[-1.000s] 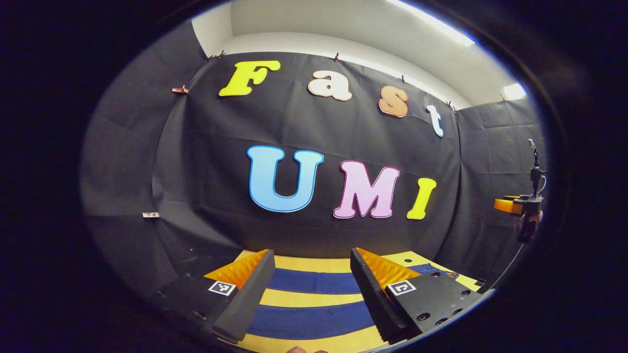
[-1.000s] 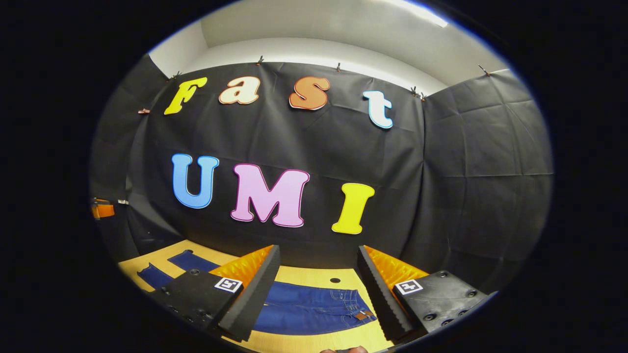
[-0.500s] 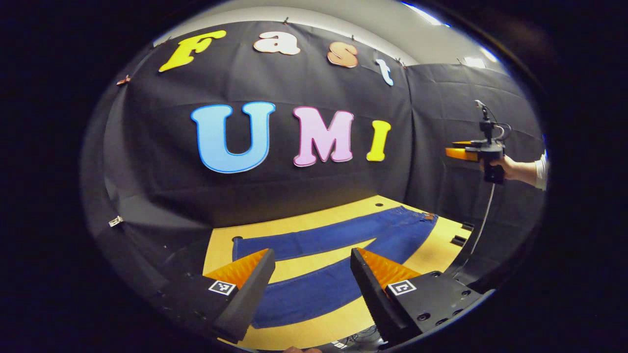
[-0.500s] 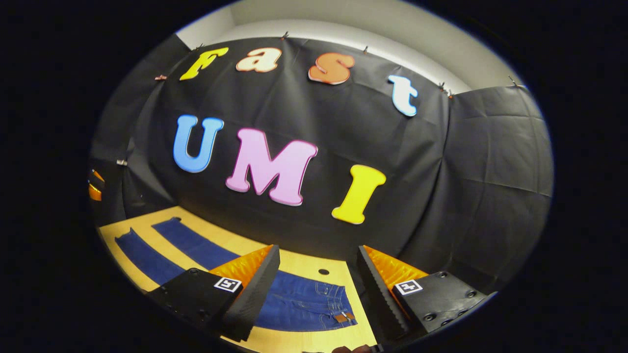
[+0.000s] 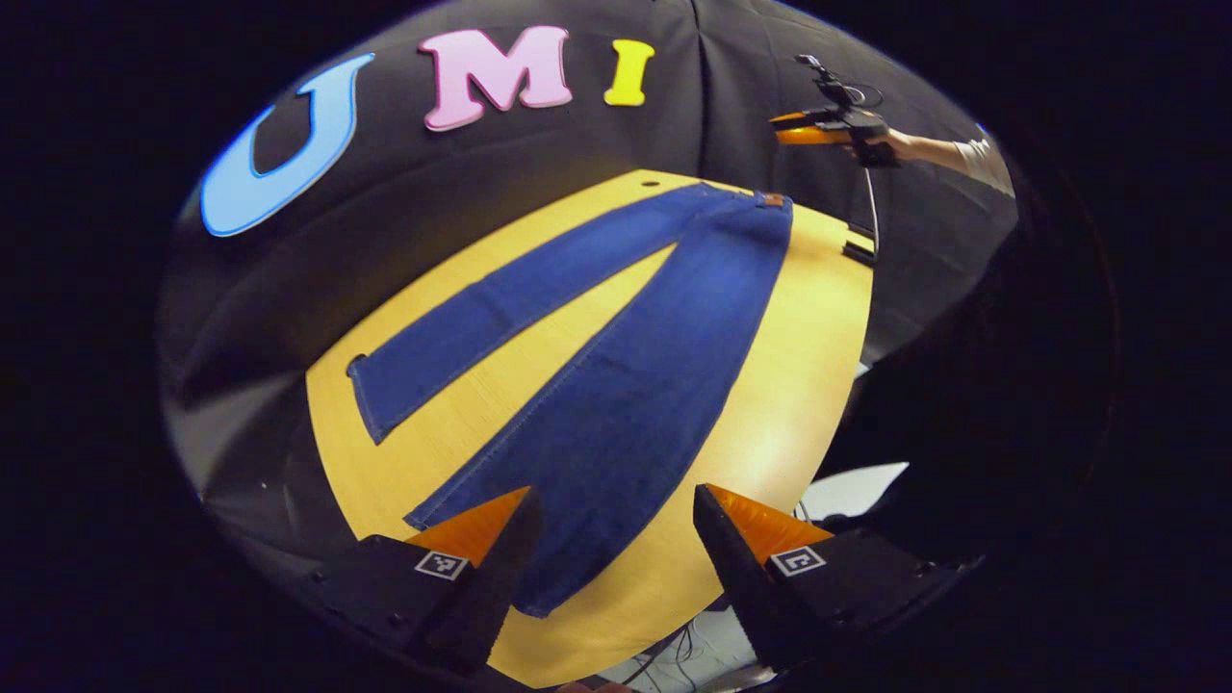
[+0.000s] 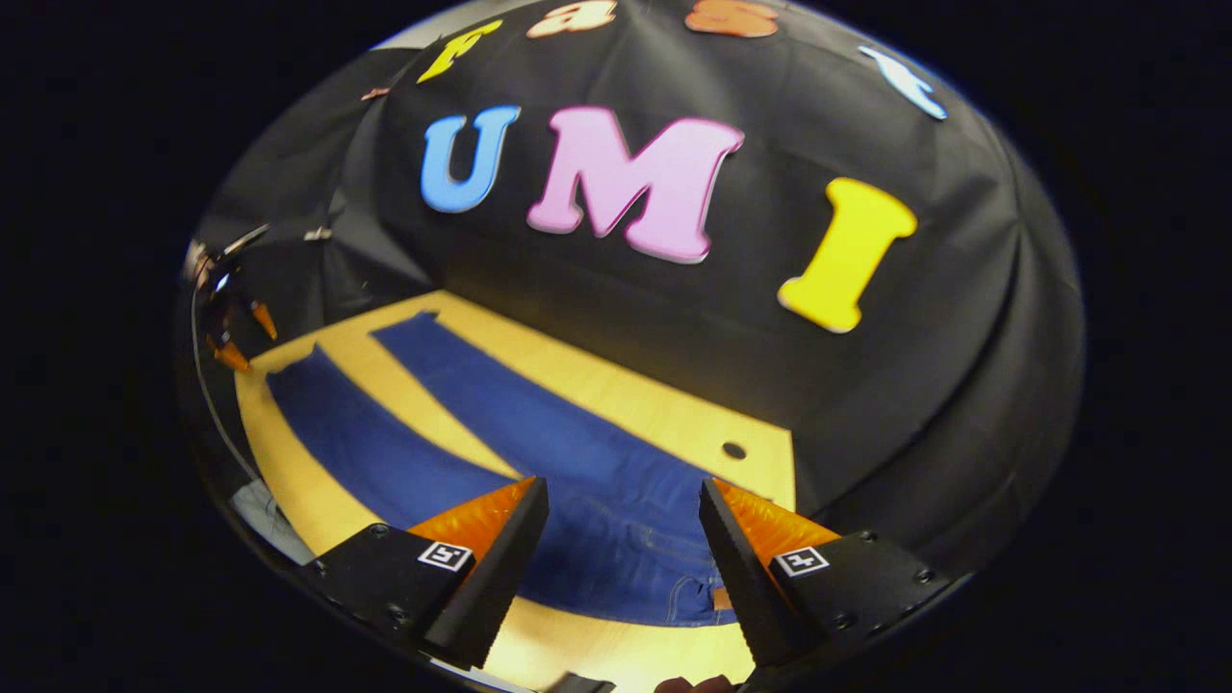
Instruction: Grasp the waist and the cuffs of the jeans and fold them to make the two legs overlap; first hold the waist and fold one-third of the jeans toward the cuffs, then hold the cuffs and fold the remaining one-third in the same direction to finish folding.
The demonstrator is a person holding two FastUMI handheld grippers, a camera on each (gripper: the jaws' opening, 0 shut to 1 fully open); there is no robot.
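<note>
Now tipped down over the table (image 5: 818, 318) instead of facing the wall. Jeans (image 5: 626, 385) flat, legs splayed, cuffs toward 7 o'clock. Left tongs (image 5: 611, 539) and right tongs (image 6: 621, 525) both apart, empty. Approach begun; nothing folded.

near cuff (image 5: 539, 587) partly behind finger (image 5: 481, 577)

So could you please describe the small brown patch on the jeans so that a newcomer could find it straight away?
Start from the yellow wooden table and the dark blue denim jeans spread flat on it. Follow the two legs to where they join at the waist; the small brown leather patch sits on that waistband, the garment's one spot that is not blue.
</note>
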